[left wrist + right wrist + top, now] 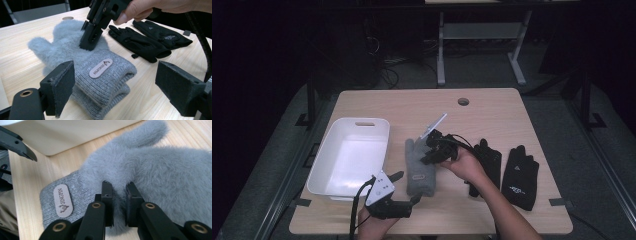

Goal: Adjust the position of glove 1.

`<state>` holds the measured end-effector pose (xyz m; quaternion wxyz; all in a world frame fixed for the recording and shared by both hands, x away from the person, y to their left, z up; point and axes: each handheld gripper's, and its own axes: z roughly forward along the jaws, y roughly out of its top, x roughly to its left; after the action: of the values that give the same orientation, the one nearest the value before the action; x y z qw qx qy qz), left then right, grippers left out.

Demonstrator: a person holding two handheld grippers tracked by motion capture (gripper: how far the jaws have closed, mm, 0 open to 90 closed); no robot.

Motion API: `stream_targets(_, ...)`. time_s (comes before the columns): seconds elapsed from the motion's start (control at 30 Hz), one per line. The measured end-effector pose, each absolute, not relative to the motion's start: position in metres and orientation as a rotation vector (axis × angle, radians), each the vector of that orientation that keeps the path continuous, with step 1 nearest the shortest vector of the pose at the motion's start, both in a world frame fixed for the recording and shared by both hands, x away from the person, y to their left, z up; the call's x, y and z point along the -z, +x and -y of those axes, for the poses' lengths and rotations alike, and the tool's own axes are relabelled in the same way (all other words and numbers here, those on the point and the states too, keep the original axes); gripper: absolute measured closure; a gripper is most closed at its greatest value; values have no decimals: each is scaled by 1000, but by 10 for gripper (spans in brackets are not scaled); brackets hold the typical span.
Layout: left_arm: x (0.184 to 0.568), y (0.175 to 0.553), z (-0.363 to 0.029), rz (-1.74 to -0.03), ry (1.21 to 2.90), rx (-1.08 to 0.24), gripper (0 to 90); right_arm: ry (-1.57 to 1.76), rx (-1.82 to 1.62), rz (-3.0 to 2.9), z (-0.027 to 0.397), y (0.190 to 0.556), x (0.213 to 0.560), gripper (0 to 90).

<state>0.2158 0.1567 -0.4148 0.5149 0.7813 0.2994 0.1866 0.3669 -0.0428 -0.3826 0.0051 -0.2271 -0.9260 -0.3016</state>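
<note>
A pair of fluffy grey mittens (pixel 419 170) lies stacked at the middle of the wooden table (pixel 492 115), cuffs toward the person. The top cuff carries an oval label (pixel 100 68). My right gripper (pixel 428 159) points down onto the top mitten's (pixel 162 175) fuzzy palm. Its jaws are shut on a pinch of the grey fluff, as the right gripper view (pixel 119 187) shows. My left gripper (pixel 408 187) rests low by the cuffs (pixel 105 85) near the front edge. Its jaws stand wide open (pixel 115 75), one to each side of the cuff end, not touching it.
A white plastic bin (pixel 362 121) stands left of the mittens. Two black gloves (pixel 489 160) (pixel 521 177) lie side by side to the right. A round cable hole (pixel 463 101) sits near the table's far edge.
</note>
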Motion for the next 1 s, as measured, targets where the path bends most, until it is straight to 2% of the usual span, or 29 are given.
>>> stream_targets(0.13,415,217,-157,-737,1881,-451,159,-732,925,2899,41,371,392,735)
stream_targets(0.27,415,219,-157,-753,1876,-447,159,-778,931,2900,41,375,405,540)
stream_targets(0.4,415,220,-158,-771,1875,-438,159,-798,959,2890,45,375,407,430)
stream_targets(0.67,415,227,-156,-820,1876,-405,160,-942,1055,2835,69,379,398,293)
stream_targets(1.0,413,235,-143,-856,1901,-390,201,-1131,1068,2683,95,411,404,245)
